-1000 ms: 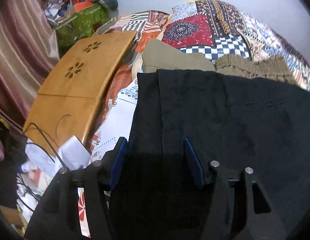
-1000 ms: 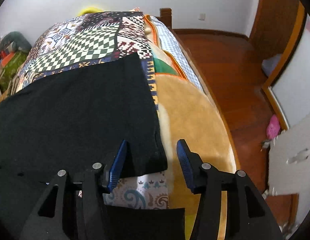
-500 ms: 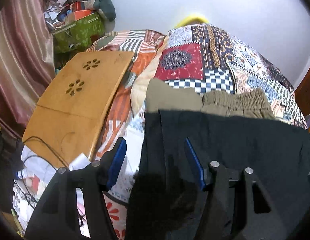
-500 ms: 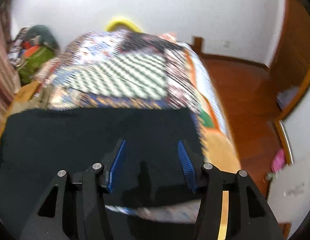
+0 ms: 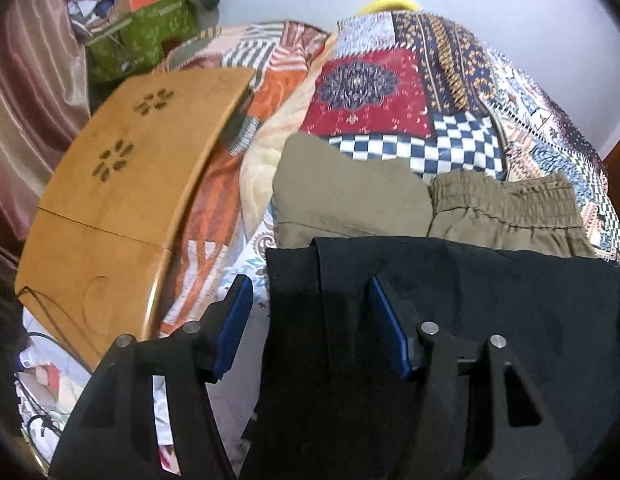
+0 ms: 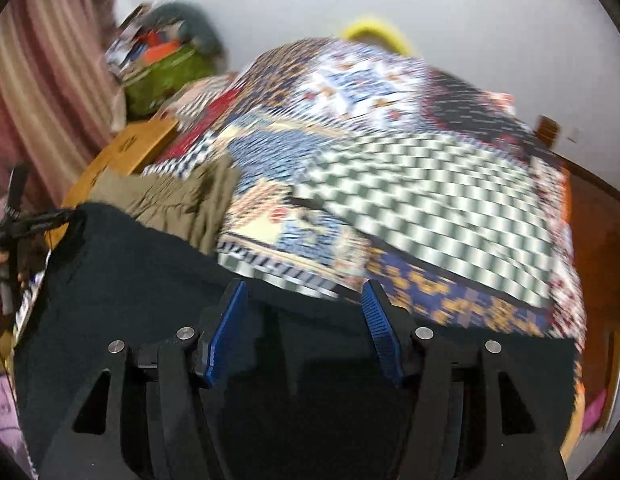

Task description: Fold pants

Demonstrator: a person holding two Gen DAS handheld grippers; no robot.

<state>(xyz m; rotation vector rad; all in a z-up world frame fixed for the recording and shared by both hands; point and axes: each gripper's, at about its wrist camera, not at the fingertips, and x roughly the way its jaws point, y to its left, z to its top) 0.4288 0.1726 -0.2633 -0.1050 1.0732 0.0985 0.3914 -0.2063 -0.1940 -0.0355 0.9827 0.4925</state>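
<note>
Black pants (image 5: 490, 300) lie flat and folded on the patchwork bedspread (image 5: 390, 92). My left gripper (image 5: 312, 312) is open above the left end of the pants, its blue fingers (image 5: 234, 320) astride the folded edge, holding nothing. In the right wrist view the pants (image 6: 150, 280) fill the lower frame. My right gripper (image 6: 304, 320) is open above them, with no cloth between its fingers. This view is blurred by motion.
Folded olive pants (image 5: 390, 200) lie just beyond the black ones, also visible in the right wrist view (image 6: 178, 200). A wooden lap table (image 5: 122, 184) stands at the bed's left edge. Green bags (image 5: 142, 40) and a curtain (image 5: 26, 80) are at far left. Wooden floor (image 6: 602, 240) lies right of the bed.
Both grippers have lifted and pulled back from the black pants. The right view has swung left from the bed's right edge toward its middle. The olive pants show more fully.
</note>
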